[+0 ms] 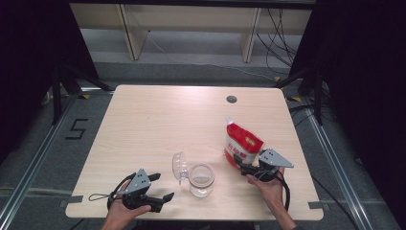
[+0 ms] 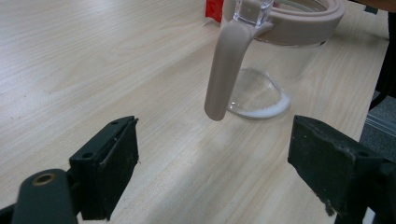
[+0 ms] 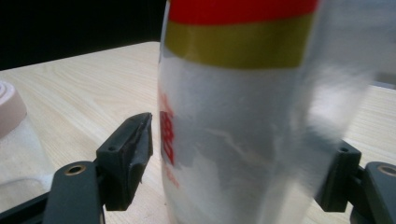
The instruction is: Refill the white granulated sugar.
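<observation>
On the table (image 1: 143, 124) we see a jar (image 1: 201, 180) near the front edge, its hinged lid (image 1: 179, 166) standing just to its left. A bag (image 1: 241, 143) stands to the jar's right and a little farther back. Our left gripper (image 1: 160, 187) lies left of the jar, our right gripper (image 1: 244, 166) at the bag.

Lab: floor rails (image 1: 28, 172) (black curtains (image 1: 28, 57)), loose cables (image 1: 282, 33).

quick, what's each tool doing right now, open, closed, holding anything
Left tool: open, holding nothing, aimed at the clear glass jar.
Right tool: open around the red and white plastic bag, not clamped.
</observation>
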The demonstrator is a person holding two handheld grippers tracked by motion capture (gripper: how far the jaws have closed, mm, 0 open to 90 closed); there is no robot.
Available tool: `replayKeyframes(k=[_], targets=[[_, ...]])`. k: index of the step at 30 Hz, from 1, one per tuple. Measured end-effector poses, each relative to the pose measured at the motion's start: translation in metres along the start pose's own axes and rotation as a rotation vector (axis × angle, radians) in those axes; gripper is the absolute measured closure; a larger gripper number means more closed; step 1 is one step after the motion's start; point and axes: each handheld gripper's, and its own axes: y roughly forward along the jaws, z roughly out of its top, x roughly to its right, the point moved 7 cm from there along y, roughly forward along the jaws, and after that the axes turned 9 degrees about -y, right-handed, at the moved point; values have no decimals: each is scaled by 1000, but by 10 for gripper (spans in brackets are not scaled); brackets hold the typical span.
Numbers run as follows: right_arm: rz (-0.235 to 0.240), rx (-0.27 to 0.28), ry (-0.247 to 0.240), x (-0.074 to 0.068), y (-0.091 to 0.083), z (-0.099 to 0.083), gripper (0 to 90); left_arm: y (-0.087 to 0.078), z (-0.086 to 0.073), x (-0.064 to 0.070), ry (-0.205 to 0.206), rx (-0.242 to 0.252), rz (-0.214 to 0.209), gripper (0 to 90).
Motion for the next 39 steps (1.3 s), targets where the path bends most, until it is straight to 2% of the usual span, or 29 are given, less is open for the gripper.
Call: replayKeyframes(k=[3,4,5,7,8,9,10,11,12,13,14,15,16,17,18,20,22,23,25,26,27,28,30,32,35,37,38,39], targets=[[-18,9,3,0,1,0,284,0,0,0,-1,-1,0,157],[-23,2,21,-1,1,0,285,0,0,0,-1,-1,0,157],[-9,12,-9,0,2,0,285,0,0,0,-1,-1,0,157],[-5,15,-22,1,2,0,289,0,0,0,7,-1,-1,157],[26,3,-19,-1,2,0,292,0,0,-1,27,-2,-4,157],[27,0,-10,-2,2,-1,295,0,0,-1,23,-2,0,157],[-4,-6,12,-2,2,-1,297,0,0,-1,25,-8,3,157],[-8,2,-5,-1,3,-2,297,1,0,-1,25,2,-5,157],[-3,-5,12,-2,4,-2,298,1,0,-1,23,2,-5,157],[22,7,-3,-2,6,-2,303,1,0,-1,23,2,-5,157],[-2,-6,14,-2,5,-3,306,1,0,-1,24,2,-4,157],[9,-11,-11,-1,7,-3,310,1,0,-1,24,1,-5,157],[17,5,-7,-1,9,-3,313,1,0,-1,23,2,-4,157],[27,-16,-2,-2,9,-5,315,0,0,-1,27,-1,-3,157],[9,-13,-2,-1,10,-5,320,0,0,0,-4,1,-1,157],[27,-6,2,-1,10,-5,322,0,0,0,-3,0,-1,157],[20,-11,-10,1,10,-6,321,0,0,0,-2,-1,0,157],[18,-4,8,-1,10,-6,324,0,0,0,5,-1,-2,157],[19,-3,3,0,10,-6,326,0,0,1,-1,-2,-2,157],[15,-5,19,-1,10,-6,327,0,-1,1,-1,-3,-2,157],[32,-10,13,0,10,-7,327,0,0,0,17,-5,-2,157],[16,2,-17,3,11,-7,328,0,0,-1,28,-6,-2,157],[19,-1,31,-1,11,-7,331,0,0,0,28,-9,-2,157],[22,3,1,2,12,-7,332,0,0,0,27,-9,-2,157],[22,-14,6,2,11,-9,335,1,0,0,22,-4,-3,157],[15,-5,16,1,12,-9,336,1,0,0,21,-4,-9,157],[40,7,-6,2,13,-8,336,1,-1,0,30,-10,-6,157],[52,18,21,0,13,-7,337,1,-1,0,28,-9,-9,157]])
